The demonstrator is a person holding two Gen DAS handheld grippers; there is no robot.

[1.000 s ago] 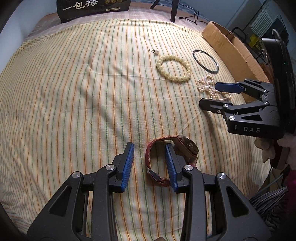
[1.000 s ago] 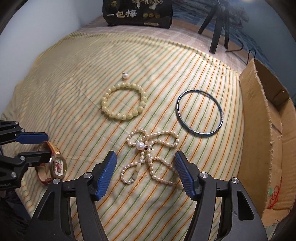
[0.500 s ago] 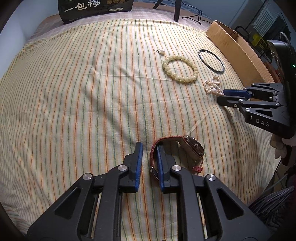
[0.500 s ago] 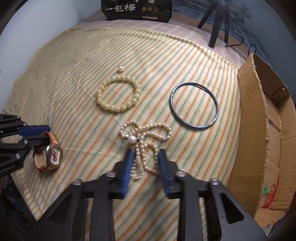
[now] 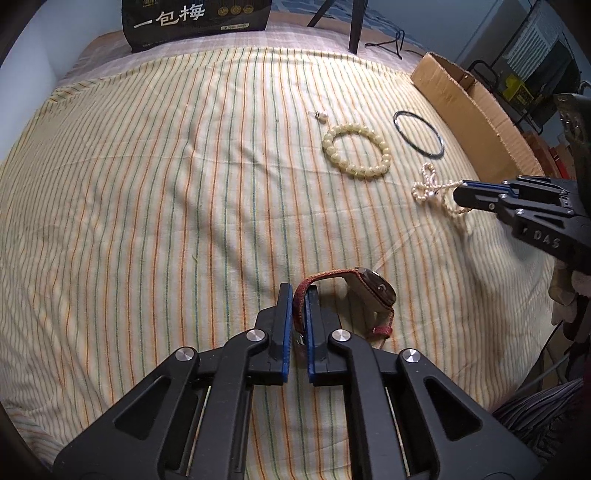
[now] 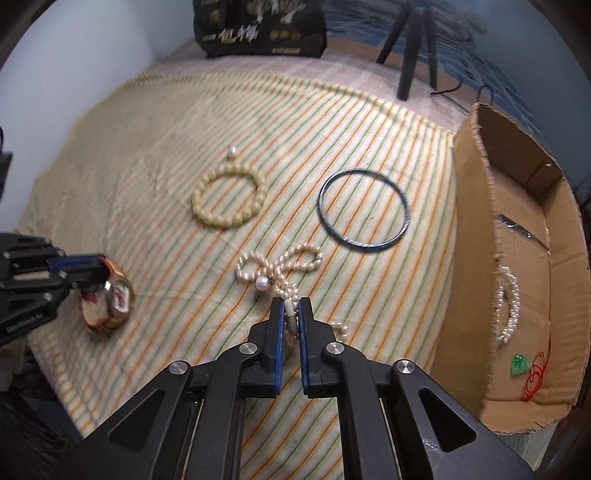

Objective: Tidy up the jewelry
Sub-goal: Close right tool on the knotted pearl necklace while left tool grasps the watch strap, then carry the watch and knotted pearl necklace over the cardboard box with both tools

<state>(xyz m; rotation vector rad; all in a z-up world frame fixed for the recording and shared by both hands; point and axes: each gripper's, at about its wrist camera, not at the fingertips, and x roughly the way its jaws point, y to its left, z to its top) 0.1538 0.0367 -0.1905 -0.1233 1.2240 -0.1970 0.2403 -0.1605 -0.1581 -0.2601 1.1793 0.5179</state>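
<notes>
My left gripper (image 5: 298, 295) is shut on the red strap of a wristwatch (image 5: 369, 290) that rests on the striped cloth; it also shows in the right wrist view (image 6: 114, 295). My right gripper (image 6: 291, 308) is shut on a white pearl necklace (image 6: 284, 262), which also shows in the left wrist view (image 5: 430, 188). A yellow bead bracelet (image 6: 229, 199), a dark bangle (image 6: 364, 208) and a small pearl earring (image 6: 231, 152) lie beyond on the cloth.
An open cardboard box (image 6: 517, 258) stands at the right, holding a pearl string (image 6: 508, 310) and a green pendant on red cord (image 6: 521, 363). A black printed box (image 6: 258, 29) and tripod legs (image 6: 410, 48) stand at the back. The striped cloth (image 5: 147, 184) covers the surface.
Both grippers have closed from open: the left on the watch strap, the right on the pearl necklace. Both moved slightly forward.
</notes>
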